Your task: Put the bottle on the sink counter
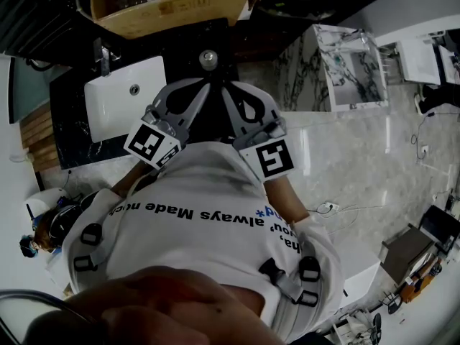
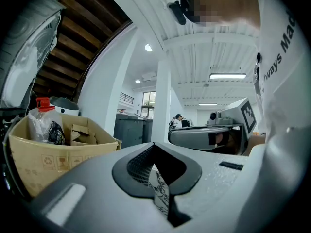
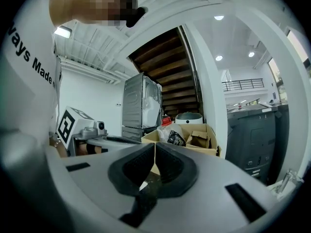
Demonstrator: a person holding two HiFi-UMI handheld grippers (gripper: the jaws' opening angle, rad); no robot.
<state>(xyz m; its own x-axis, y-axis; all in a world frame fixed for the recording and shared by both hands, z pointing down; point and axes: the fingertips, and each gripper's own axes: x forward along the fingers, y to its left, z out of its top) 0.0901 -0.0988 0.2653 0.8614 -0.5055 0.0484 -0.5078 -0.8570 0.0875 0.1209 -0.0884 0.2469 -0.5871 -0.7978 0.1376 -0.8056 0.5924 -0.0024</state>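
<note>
Lower centre of each gripper view, our left gripper (image 2: 154, 145) and right gripper (image 3: 155, 144) sit clamped together, gripping nothing.

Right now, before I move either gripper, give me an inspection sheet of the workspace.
Surface: black marble counter with a white sink and a faucet.
Job's things: no bottle in either gripper. A red-capped bottle sits bagged in the box. A small round-topped item stands on the counter; cannot tell what it is.
Clutter: cardboard box at the counter's far side, with card scraps inside.
Grippers: left gripper shut, empty; right gripper shut, empty. Both are held side by side above the counter's near edge.
Cables: white cable on the floor to the right.
Surroundings: pale marble floor and a marble-patterned cabinet.
</note>
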